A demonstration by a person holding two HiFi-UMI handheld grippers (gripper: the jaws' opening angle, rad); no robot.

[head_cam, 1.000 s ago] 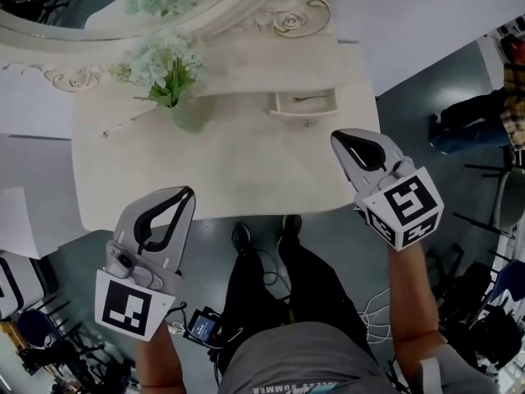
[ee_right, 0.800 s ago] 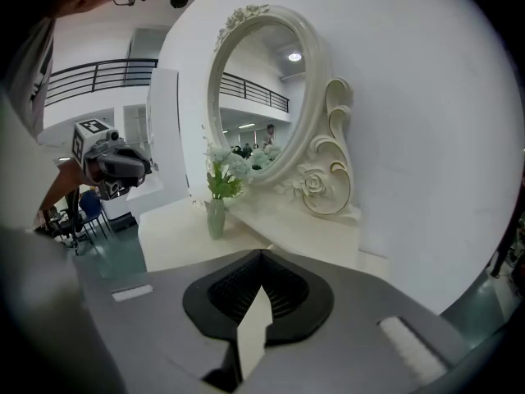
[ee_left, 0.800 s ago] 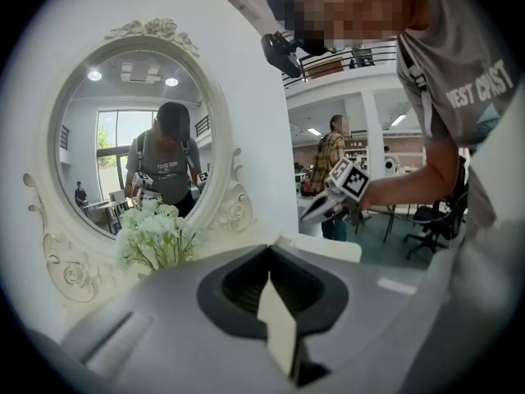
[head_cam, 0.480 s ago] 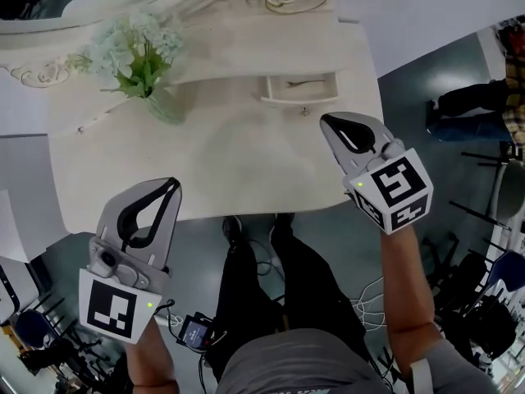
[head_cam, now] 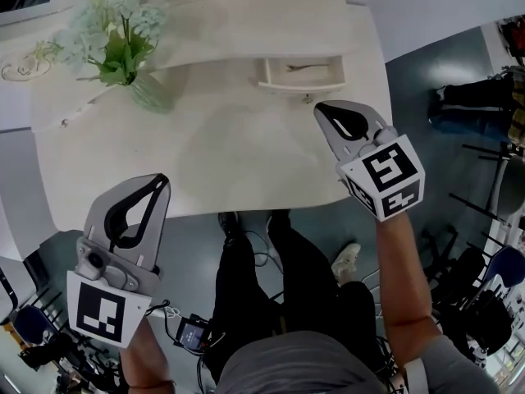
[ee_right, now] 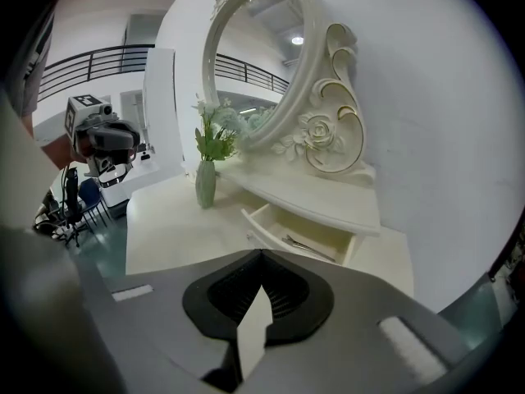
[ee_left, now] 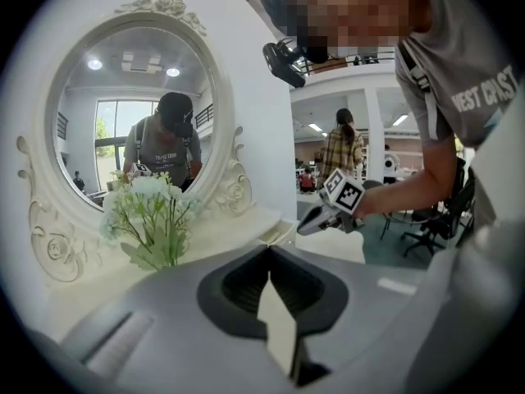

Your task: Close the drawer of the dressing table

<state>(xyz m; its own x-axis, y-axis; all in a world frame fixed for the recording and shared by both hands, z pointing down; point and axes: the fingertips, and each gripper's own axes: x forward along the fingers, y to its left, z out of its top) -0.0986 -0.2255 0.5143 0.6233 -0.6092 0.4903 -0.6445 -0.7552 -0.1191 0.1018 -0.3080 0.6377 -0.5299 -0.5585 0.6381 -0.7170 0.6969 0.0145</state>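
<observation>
Right gripper (head_cam: 325, 112) hovers just beside the open drawer (head_cam: 300, 75).

White letters are showing on the person's grey shirt (ee_left: 469, 79), at two o'clock in the left gripper view. They are reading roughly "WEST COAS", with the end cut off.

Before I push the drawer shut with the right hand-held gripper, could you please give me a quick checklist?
1. Drawer open, front unobstructed: ok.
2. Right hand-held gripper close to the drawer front, jaws together, empty: ok.
3. Contact between that gripper and the drawer front: cannot tell.
4. Thin metal item lying flat inside the drawer, below the rim: ok.
5. Vase of flowers off to the left, out of the path: ok.
6. Left hand-held gripper near the table's front edge, jaws together, empty: ok.
</observation>
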